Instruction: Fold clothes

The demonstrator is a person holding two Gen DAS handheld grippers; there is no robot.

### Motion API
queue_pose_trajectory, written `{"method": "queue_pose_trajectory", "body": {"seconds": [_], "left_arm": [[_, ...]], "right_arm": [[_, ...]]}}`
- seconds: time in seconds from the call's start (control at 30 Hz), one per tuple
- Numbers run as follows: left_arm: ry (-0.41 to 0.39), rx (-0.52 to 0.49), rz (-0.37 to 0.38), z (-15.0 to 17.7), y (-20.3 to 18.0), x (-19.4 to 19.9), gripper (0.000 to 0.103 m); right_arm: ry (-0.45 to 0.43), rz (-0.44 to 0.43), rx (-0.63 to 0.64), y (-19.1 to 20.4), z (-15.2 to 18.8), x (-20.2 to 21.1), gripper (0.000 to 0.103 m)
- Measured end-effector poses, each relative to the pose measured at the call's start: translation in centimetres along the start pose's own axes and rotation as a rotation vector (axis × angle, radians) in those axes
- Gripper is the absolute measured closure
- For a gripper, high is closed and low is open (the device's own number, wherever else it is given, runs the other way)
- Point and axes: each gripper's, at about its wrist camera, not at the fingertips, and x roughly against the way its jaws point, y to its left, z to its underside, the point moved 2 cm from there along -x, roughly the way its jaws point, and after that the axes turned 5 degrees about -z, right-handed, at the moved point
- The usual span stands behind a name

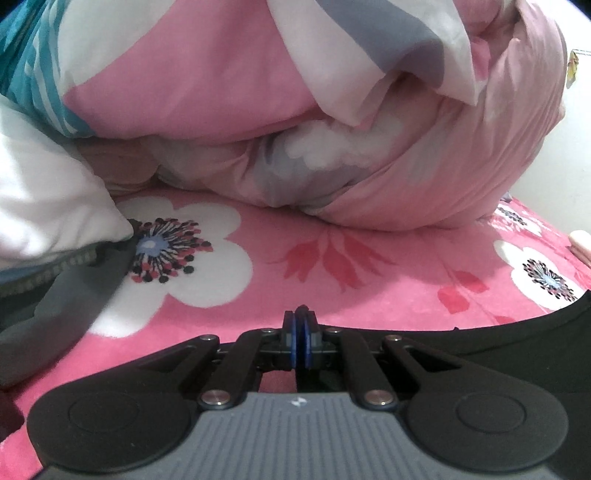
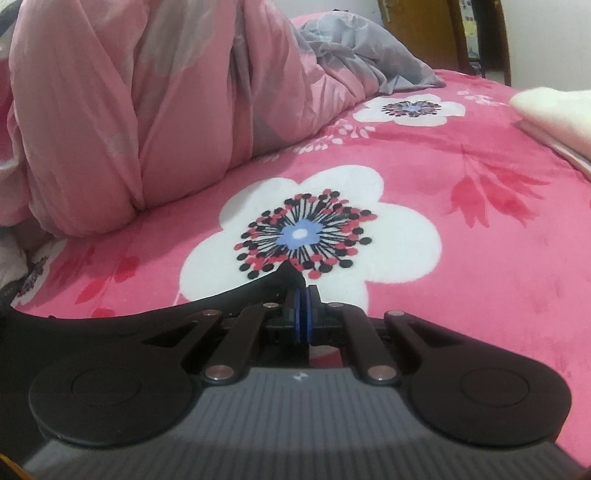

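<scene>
While both grippers sit low over the pink floral blanket (image 2: 461, 258), a black garment stretches between them. The left gripper (image 1: 300, 314) has its blue-padded fingers pressed together, with a sliver of dark cloth poking up between the tips; the black garment (image 1: 517, 339) runs off from there to the right of that view, lying flat on the blanket. The right gripper (image 2: 302, 290) is likewise closed tight, and the same black cloth (image 2: 110, 325) is pinched at its tips, sweeping away to the left in a curved edge across a big white flower print (image 2: 399, 236).

Beyond the left gripper, a bulky pink quilt (image 1: 424, 166) with grey and white patches is heaped on the bed, touching the blanket. To its left lie a white pillow (image 1: 44, 199), a teal striped cloth (image 1: 33, 66) and a crumpled grey garment (image 1: 62, 306). From the right side, a pale folded fabric (image 2: 554, 114) rests near the bed's far edge, and a wooden door (image 2: 424, 33) stands behind.
</scene>
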Motion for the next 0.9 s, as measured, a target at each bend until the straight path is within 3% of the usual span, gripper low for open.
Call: {"method": "queue_pose_trajectory", "body": {"seconds": [0.47,0.7,0.77,0.9], "left_arm": [[-0.01,0.031,0.018,-0.6,-0.1,-0.1,0.098],[0.058,0.017,0.003,0.2,-0.5,-2.4,0.097],[0.075,0.03,0.001,0.3,-0.3,-2.7,0.094],[0.09,0.105,-0.018,0.0,1.0,-2.3,0.066]], "right_arm": [[-0.079,-0.039,-0.133,-1.8,0.7,1.5,0.102],[-0.043,-0.035,-0.162,-2.9,1.9,0.0,0.101],[-0.024,-0.048,-0.175,-3.2,2.1,-0.6,0.101],[-0.023,-0.124,-0.237,-4.5,2.3,-0.7,0.093]]}}
